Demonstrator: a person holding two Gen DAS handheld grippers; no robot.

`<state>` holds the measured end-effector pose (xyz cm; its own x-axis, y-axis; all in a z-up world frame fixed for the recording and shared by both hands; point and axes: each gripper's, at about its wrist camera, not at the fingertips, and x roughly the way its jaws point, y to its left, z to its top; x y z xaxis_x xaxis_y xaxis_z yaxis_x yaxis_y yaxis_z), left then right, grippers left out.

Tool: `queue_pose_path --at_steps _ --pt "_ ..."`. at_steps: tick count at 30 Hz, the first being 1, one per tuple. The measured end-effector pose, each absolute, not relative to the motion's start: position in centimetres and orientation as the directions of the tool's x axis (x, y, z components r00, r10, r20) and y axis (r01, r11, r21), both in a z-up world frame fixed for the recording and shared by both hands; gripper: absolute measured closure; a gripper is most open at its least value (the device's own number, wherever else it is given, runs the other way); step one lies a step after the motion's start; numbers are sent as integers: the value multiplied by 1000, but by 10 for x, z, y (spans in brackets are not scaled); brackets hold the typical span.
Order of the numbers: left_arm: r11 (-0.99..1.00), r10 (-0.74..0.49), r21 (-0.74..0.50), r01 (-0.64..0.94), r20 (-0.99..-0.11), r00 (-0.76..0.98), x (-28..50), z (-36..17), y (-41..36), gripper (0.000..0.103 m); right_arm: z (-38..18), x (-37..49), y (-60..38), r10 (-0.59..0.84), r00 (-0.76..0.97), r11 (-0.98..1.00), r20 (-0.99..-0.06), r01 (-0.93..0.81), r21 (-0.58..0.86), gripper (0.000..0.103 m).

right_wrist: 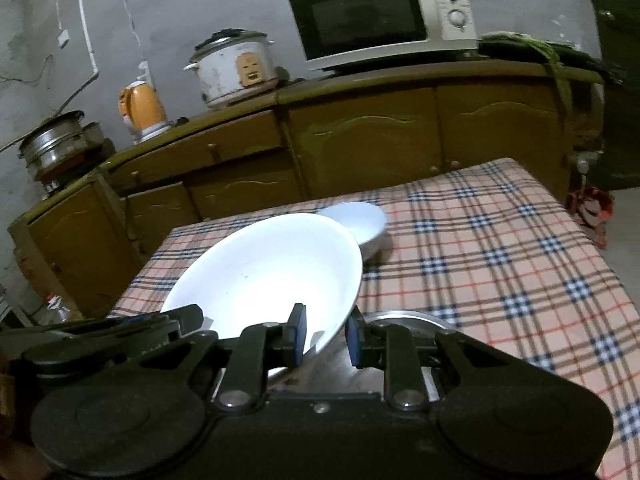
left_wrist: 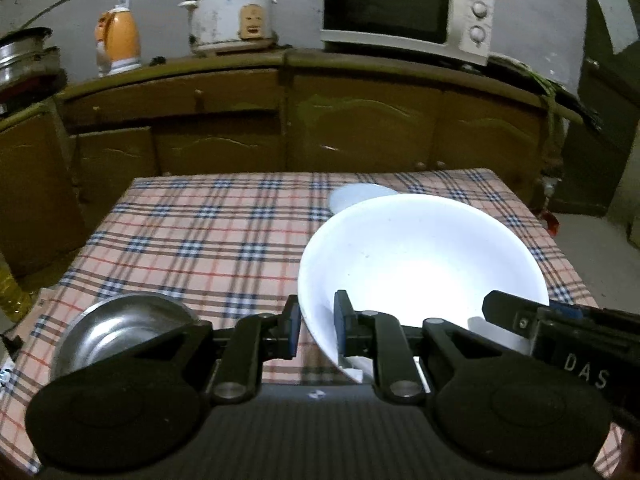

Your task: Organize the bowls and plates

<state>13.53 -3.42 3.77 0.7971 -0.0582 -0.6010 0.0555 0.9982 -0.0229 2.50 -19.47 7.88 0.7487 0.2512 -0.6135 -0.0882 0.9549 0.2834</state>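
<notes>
A large white plate (left_wrist: 420, 264) is held above the checked tablecloth (left_wrist: 192, 240) by both grippers. My left gripper (left_wrist: 318, 330) is shut on its left rim. My right gripper (right_wrist: 326, 334) is shut on its right rim (right_wrist: 344, 304); its black finger also shows in the left wrist view (left_wrist: 516, 316). A small white bowl (right_wrist: 360, 224) sits on the table just behind the plate; it also shows in the left wrist view (left_wrist: 356, 196). A steel bowl (left_wrist: 124, 328) sits at the near left; a steel rim (right_wrist: 408, 318) shows under the right gripper.
Behind the table runs a brown cabinet (left_wrist: 360, 128) with a microwave (left_wrist: 404, 8), a rice cooker (left_wrist: 232, 16), an orange kettle (left_wrist: 118, 42) and steel pots (left_wrist: 24, 56). A red bag (right_wrist: 592, 208) hangs at the table's far right corner.
</notes>
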Motion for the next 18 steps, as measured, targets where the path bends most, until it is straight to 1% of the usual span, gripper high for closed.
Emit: queue_pose_path --at_steps 12,18 --pt "987 -147 -41 158 -639 755 137 12 -74 85 54 10 -245 182 735 959 -654 16 284 75" --pt "980 -175 -49 194 -673 719 141 -10 -88 85 33 8 -260 157 704 958 -692 62 281 75"
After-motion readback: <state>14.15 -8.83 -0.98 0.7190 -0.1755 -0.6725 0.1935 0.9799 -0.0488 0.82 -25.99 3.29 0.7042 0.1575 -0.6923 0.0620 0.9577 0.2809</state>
